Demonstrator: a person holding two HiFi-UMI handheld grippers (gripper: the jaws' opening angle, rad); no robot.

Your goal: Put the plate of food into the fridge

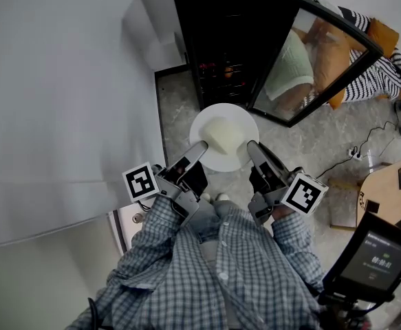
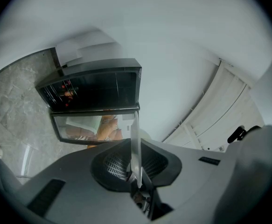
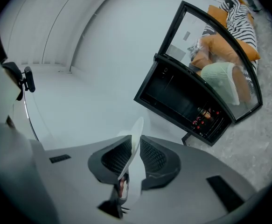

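Note:
A round white plate (image 1: 224,137) carries a pale mound of food (image 1: 226,133) and hangs level in front of a low black fridge (image 1: 228,40). The fridge's glass door (image 1: 324,53) stands swung open to the right. My left gripper (image 1: 199,147) is shut on the plate's left rim and my right gripper (image 1: 253,146) on its right rim. In the left gripper view the plate (image 2: 135,143) shows edge-on between the jaws of the left gripper (image 2: 135,164), with the fridge (image 2: 94,87) ahead. The right gripper view shows the plate (image 3: 136,134) clamped in the right gripper (image 3: 135,155), with the fridge (image 3: 182,101) beyond it.
A white wall (image 1: 62,81) runs along the left, close to the fridge. Small red items (image 1: 217,67) sit on a rack inside the fridge. On the marble floor (image 1: 303,143) to the right lie a cable and plug (image 1: 355,153). A wooden table (image 1: 386,191) and a screen (image 1: 375,260) stand at the lower right.

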